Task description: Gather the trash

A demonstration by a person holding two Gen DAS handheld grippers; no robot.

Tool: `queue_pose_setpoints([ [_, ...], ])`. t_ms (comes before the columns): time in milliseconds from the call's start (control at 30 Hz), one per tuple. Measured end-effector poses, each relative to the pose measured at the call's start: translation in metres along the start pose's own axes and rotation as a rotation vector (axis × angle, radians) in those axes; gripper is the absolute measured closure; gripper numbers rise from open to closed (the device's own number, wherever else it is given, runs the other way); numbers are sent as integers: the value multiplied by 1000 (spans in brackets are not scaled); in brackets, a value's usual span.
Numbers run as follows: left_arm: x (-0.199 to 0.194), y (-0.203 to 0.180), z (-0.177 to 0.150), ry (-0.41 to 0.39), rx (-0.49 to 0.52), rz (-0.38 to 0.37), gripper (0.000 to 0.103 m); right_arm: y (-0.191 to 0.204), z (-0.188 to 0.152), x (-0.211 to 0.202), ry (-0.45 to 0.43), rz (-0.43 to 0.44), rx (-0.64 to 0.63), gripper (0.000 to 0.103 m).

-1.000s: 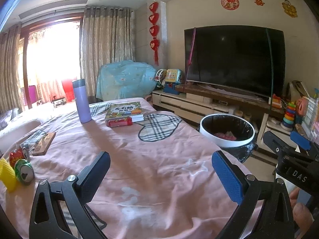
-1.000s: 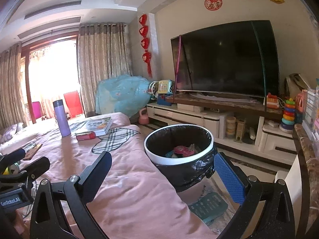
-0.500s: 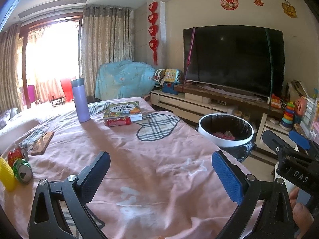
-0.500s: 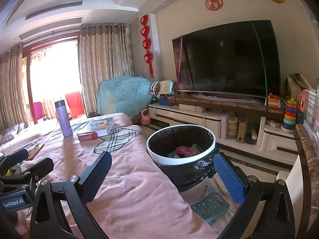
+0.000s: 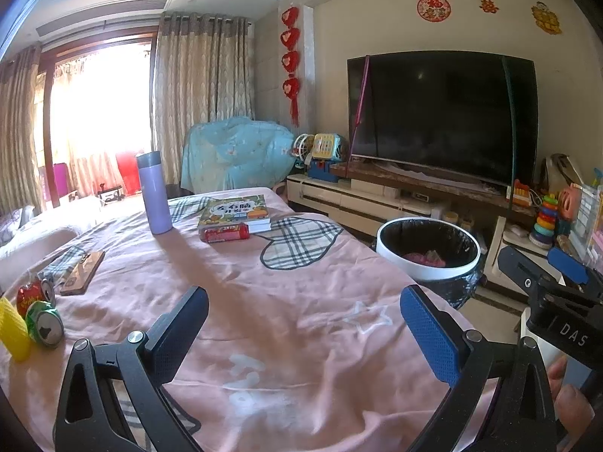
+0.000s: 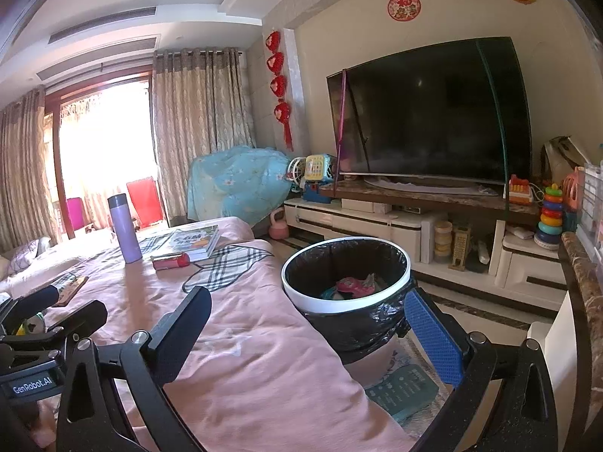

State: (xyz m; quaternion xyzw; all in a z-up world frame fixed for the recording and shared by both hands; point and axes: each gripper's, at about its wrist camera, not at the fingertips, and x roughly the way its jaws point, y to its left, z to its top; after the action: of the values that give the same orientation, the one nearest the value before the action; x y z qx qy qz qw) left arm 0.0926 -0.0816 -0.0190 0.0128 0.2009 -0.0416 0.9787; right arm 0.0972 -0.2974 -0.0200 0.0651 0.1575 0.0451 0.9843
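A white-rimmed trash bin (image 5: 427, 246) with a black liner stands right of the pink-clothed table (image 5: 286, 324) and holds pink and blue wrappers (image 6: 352, 286). A red can (image 5: 224, 233) lies on its side by a book. A green can (image 5: 45, 324), a red can (image 5: 32, 294) and a yellow object (image 5: 13, 333) sit at the table's left edge. My left gripper (image 5: 303, 324) is open and empty over the table's near part. My right gripper (image 6: 307, 329) is open and empty just before the bin (image 6: 345, 275).
A purple flask (image 5: 153, 193) and a children's book (image 5: 235, 211) stand at the table's far side. A wooden block (image 5: 82, 273) lies at the left. A TV (image 6: 426, 113) on a low cabinet (image 6: 377, 222) lines the right wall, with toys (image 6: 550, 213) beside it.
Both grippers have drifted slightly; the bin sits a little further right in the right wrist view. Both stay open and empty.
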Motion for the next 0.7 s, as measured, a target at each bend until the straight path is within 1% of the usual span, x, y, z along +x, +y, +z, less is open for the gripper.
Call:
queue_pose_setpoints([
  [700,-1,2,0,1,-4,4,1,4,0,-3,-4,7,3,0],
])
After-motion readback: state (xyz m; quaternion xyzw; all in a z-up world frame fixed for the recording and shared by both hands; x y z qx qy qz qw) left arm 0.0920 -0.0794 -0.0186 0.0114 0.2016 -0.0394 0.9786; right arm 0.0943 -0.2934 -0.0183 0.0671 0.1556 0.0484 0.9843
